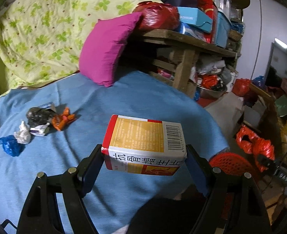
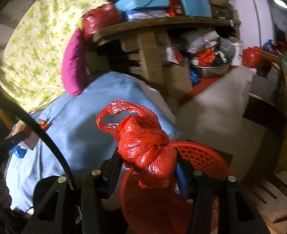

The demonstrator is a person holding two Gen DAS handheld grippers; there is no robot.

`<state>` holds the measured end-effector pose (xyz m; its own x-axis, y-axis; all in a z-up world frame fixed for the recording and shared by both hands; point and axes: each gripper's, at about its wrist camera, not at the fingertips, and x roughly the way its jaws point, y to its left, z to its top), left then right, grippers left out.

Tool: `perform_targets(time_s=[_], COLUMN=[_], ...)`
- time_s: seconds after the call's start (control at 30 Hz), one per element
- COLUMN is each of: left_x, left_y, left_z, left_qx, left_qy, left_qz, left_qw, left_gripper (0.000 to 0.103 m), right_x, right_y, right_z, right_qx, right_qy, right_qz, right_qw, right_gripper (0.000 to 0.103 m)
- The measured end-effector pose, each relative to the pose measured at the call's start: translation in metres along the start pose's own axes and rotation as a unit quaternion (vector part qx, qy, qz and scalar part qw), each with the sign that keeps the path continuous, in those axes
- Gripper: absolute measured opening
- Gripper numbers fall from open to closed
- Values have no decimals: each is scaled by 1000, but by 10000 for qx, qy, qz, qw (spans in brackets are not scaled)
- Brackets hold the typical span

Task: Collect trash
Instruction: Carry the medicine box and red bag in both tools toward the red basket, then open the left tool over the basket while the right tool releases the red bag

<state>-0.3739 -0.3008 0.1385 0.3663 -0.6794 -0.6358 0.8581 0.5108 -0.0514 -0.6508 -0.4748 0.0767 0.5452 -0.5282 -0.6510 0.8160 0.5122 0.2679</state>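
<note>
My left gripper (image 1: 144, 154) is shut on a red, gold and white medicine box (image 1: 143, 142), held above the blue bed sheet (image 1: 104, 101). To the left on the sheet lies a pile of trash (image 1: 36, 124): a black crumpled bag, an orange wrapper (image 1: 62, 119), a white tissue and a blue scrap (image 1: 11, 145). My right gripper (image 2: 148, 165) is shut on a knotted red plastic bag (image 2: 143, 144), held over a red perforated basket (image 2: 200, 154) beside the bed. That basket (image 1: 231, 162) also shows at the right in the left wrist view.
A magenta pillow (image 1: 106, 48) and a green-flowered quilt (image 1: 40, 29) lie at the head of the bed. A cluttered wooden table (image 1: 182, 41) with boxes and a red bag (image 1: 159, 16) stands behind. Bags and a metal bowl (image 2: 211, 70) crowd the floor. A black cable (image 2: 46, 136) crosses the right wrist view.
</note>
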Motion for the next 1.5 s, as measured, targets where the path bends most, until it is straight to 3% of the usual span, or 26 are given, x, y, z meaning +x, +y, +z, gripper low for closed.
perform_targets(time_s=[0.37,0.5,0.6,0.77,1.17,1.5], left_x=[2,7,12,19,44,74], left_y=[-65,-83,-95,-113,-152,-190], left_z=[0,-5,-9,-15,-24,-37], left_qx=[427,587,698,893,1111,1317], left_qy=[93,196,273,389,772,1258], left_qz=[-546,-648,-712,-788,-1153,-1365], left_qw=[9976,9960,9946,9921,9841,9738], left_gripper=[83,83,83,83,83,83], right_x=[5,16,25,26,-22,-72], right_y=[-51,-61,-65,-72,-70,-81], right_z=[-19,-31,-38,-40,-17,-1], right_qx=[357,445,426,534,373,350], right_qy=[261,546,750,786,-57,-878], right_qz=[-428,-475,-575,-770,-922,-1376], right_qw=[9981,9964,9946,9925,9950,9860], right_gripper=[52,54,57,76,77,79])
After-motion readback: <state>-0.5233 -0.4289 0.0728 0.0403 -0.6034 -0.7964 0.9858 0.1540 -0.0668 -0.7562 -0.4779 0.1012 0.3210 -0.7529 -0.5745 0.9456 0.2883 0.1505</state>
